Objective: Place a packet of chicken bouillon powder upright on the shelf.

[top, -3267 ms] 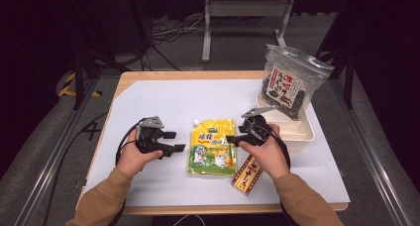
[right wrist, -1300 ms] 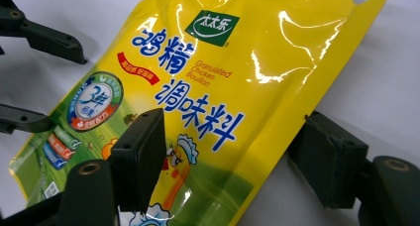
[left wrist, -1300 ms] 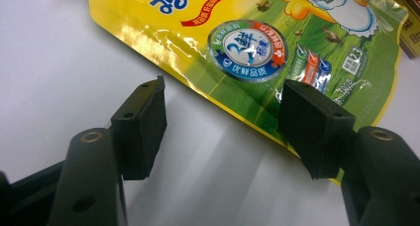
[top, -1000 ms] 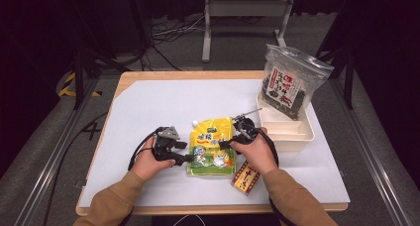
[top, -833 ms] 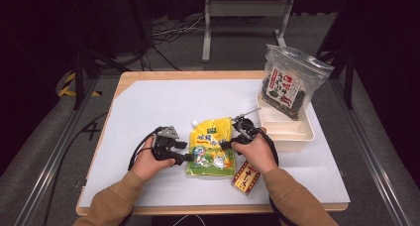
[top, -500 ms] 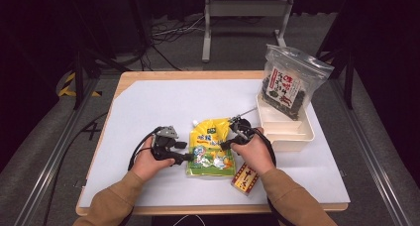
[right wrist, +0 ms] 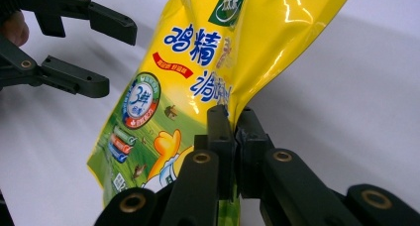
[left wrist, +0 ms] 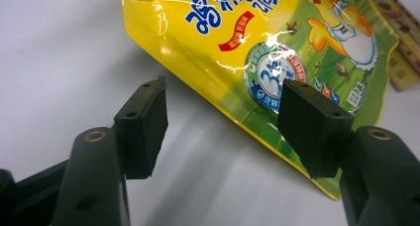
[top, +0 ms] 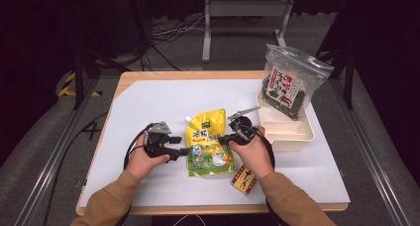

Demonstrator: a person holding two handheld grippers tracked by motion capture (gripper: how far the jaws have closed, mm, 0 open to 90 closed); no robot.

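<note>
A wooden table covered by a white sheet (top: 163,102) is being used as the work surface. At its far right, a white plastic tray with compartments (top: 302,133) is being occupied by a clear bag of dark dried food with a red and white label (top: 291,84), which is being propped upright at the tray's far end. Near the middle of the sheet, a yellow and green glossy spouted pouch with a cartoon chicken (top: 208,144) is being gripped at its right edge by the right gripper (right wrist: 233,122), whose jaws have just been closing and are being pressed flat on the foil. The left gripper (left wrist: 220,124) is being held just beside the pouch's left edge, its jaws standing apart with that edge between them, untouched. A small red and gold packet (top: 244,179) is being left on the sheet near the right forearm.
</note>
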